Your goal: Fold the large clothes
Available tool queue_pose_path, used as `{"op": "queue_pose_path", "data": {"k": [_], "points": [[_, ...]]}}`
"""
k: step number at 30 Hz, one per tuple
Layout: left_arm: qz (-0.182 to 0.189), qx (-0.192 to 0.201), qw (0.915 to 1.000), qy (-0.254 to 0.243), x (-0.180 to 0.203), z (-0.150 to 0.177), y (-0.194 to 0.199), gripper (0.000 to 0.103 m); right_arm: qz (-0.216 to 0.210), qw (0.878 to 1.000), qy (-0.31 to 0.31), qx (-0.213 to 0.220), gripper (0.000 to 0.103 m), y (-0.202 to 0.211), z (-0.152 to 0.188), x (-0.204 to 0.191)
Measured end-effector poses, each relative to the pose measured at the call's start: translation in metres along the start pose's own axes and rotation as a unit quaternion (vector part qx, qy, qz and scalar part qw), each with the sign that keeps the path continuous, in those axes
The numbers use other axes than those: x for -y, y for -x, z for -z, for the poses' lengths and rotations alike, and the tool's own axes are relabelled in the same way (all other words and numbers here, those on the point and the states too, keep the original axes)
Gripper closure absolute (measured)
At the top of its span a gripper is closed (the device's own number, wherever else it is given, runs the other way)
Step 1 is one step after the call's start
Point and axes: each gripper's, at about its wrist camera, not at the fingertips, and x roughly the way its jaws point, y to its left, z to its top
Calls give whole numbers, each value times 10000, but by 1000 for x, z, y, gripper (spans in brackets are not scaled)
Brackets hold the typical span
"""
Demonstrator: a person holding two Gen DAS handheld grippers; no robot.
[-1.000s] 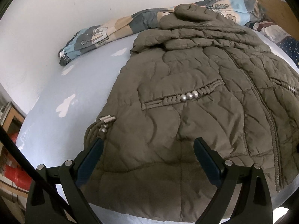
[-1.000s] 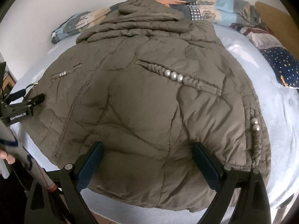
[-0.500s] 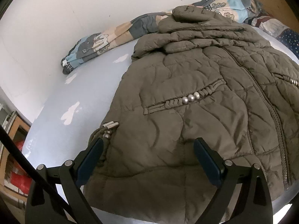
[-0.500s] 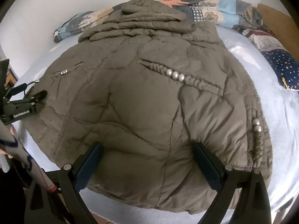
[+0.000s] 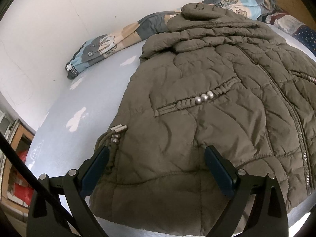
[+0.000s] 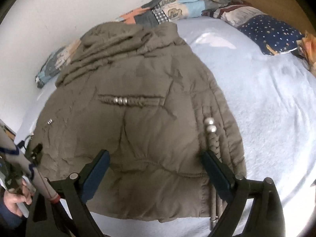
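Right wrist view: the right gripper [image 6: 155,169] hangs wide open over the hem of an olive quilted jacket [image 6: 142,130], holding nothing, and it has swung toward the jacket's right edge within the last second, so the beaded drawcord [image 6: 210,126] that sat far right now lies just above its right finger. That suggests a grab at the hem corner is being lined up, with no fold begun yet. The jacket lies front up on a pale blue bed [image 6: 266,108], hood bunched toward the upper middle of the frame. In the left wrist view, the left gripper [image 5: 156,168] is equally wide open and empty, straddling the opposite hem corner beside a metal cord end [image 5: 118,128]. Bare sheet fills the right half of the right view and the left of the left view, giving room to swing sleeves. A patterned blanket [image 5: 102,45] and a starry pillow [image 6: 270,33] crowd the top edge.
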Motion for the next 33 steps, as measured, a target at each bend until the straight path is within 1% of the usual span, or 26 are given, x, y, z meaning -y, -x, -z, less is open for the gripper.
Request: {"op": "queue_pose_path", "data": {"k": [3,5,7,9,11,14,20,23,27,29,30,32,33], "points": [[-14,9,10000,6,-1,0,0,6,107,9997,207,-36,6,-2,1,-8],[-14,2,10000,33,-2,1,0,6,27,9999,151,29,6,1,-3,-4],[-11,-17,10000,63,-4,1,-1,6,-106,9996,-9,246,6,12,-5,2],[-6,-28,10000,84,-5,0,-2,6,-128,9988,-172,435,6,22,-9,9],[-7,-27,10000,88,-5,0,-1,6,-104,9978,-329,560,6,27,-13,16],[-1,-23,10000,77,-6,0,-1,6,15,9945,-777,697,6,33,-17,39],[-2,-24,10000,84,-6,1,-1,6,134,9830,-1727,608,6,31,-11,84],[3,-21,10000,74,-6,1,0,6,31,9772,-2063,494,6,28,-4,99],[28,-43,9999,122,-7,1,0,6,-135,9720,-2324,335,6,21,2,108],[160,-148,9993,296,-13,1,1,6,-187,9711,-2362,288,6,18,3,109],[313,-251,9980,497,-22,1,3,6,-228,9709,-2370,279,6,18,4,108],[700,-426,9918,979,-42,2,6,6,-241,9706,-2374,298,6,20,6,108],[896,-533,9856,1332,-57,3,8,6,-264,9698,-2402,322,6,22,7,109]]}}
